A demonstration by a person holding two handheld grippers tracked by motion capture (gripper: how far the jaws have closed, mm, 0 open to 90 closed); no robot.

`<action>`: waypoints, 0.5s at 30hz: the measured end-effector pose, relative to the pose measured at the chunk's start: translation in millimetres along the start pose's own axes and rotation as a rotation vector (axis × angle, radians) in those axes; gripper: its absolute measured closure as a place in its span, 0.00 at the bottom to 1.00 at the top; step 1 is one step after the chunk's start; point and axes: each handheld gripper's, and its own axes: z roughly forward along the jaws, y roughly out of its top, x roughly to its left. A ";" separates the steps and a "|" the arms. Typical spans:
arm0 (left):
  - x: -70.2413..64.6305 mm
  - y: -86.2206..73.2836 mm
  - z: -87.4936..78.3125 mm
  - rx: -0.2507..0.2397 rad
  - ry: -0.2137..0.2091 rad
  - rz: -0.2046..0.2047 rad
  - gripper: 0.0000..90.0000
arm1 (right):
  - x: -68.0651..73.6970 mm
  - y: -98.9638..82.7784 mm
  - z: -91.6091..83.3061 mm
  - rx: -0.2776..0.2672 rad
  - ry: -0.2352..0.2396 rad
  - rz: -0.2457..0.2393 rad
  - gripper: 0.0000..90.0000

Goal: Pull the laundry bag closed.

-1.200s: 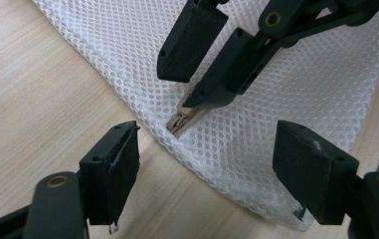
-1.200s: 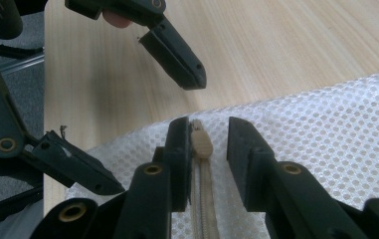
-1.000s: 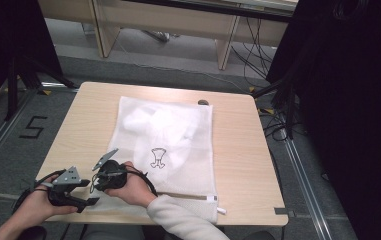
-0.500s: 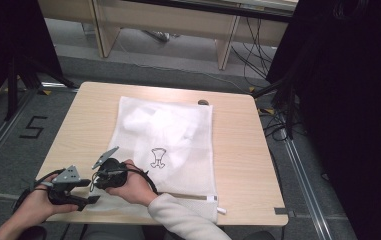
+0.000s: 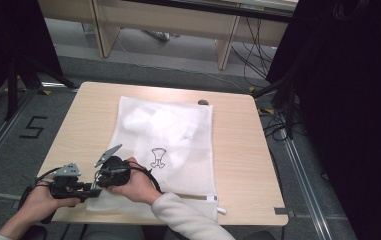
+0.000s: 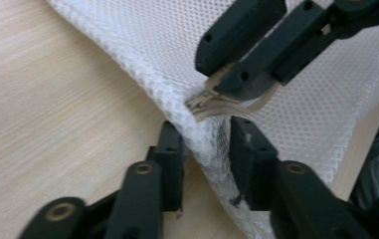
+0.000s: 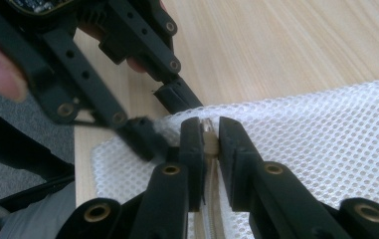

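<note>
Low in the left of the high view, both grippers meet at the near-left corner of the mesh bag (image 5: pixel 165 145) on the table (image 5: pixel 248 165). Left gripper view — the left gripper (image 6: pixel 206 149) has just been closing, its jaws pinching the bag's edge at centre frame. Right gripper view — the right gripper (image 7: pixel 210 142) is clamped on the zip pull (image 7: pixel 210 144) at centre.

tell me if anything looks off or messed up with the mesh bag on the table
Nothing is damaged or spilled. The white mesh bag lies flat on the table, except its near-left corner, bunched where the left gripper has just been closing on the mesh and the right gripper pinches the beige zipper pull.
</note>
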 end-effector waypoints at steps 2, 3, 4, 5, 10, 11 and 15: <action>-0.1 0.5 -0.4 -0.004 -0.006 -0.010 0.85 | 2.1 -0.9 0.4 0.005 0.010 0.019 0.91; -0.2 0.7 -0.9 -0.001 -0.007 -0.008 0.87 | 2.2 -1.8 0.8 0.011 0.009 0.021 0.91; -0.5 1.1 -1.3 -0.001 -0.009 -0.007 0.89 | 1.5 -2.7 0.8 0.021 0.005 0.006 0.91; -1.4 1.6 -1.7 -0.003 -0.003 -0.009 0.91 | 1.1 -3.6 1.4 0.028 0.001 -0.009 0.91; -4.1 2.4 -1.4 -0.023 -0.005 -0.024 0.93 | 3.0 -5.2 1.0 0.050 -0.004 -0.012 0.91; -4.2 2.4 -1.4 -0.026 -0.006 -0.034 0.93 | 5.2 -5.5 0.9 0.055 -0.006 -0.011 0.92; -3.6 2.8 -3.3 -0.012 -0.013 -0.040 0.93 | 6.3 -6.3 -0.6 0.064 -0.010 -0.013 0.92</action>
